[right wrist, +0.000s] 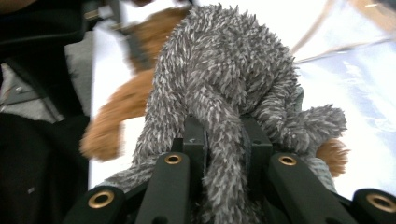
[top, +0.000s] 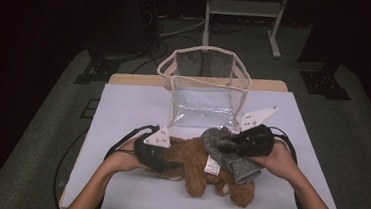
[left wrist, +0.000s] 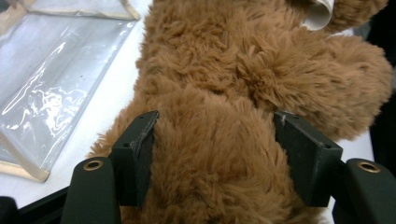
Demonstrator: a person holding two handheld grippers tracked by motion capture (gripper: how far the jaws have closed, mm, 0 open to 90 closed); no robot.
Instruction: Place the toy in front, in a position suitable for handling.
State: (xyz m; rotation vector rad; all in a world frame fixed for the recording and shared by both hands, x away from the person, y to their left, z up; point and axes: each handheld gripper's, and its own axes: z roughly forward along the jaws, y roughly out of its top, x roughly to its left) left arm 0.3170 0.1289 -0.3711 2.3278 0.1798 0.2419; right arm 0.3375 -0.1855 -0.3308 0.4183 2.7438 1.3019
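A brown teddy bear [top: 196,169] lies on the white table [top: 133,110] near its front edge. My left gripper [top: 171,158] comes in from the left, and in the left gripper view its jaws [left wrist: 215,126] press into the bear's fur [left wrist: 224,70] from both sides. A grey plush toy [top: 239,166] lies across the bear. My right gripper [top: 220,145] is shut on a strand of that grey plush [right wrist: 219,60], pinched tight between the two jaws [right wrist: 224,126]. Brown fur [right wrist: 135,98] shows behind the grey toy.
A clear plastic bag with beige trim [top: 202,93] stands open-topped at the back middle of the table, just behind the toys; its side [left wrist: 46,84] lies left of the bear. A white tag [top: 212,165] hangs on the bear. Cables trail off the table's left edge.
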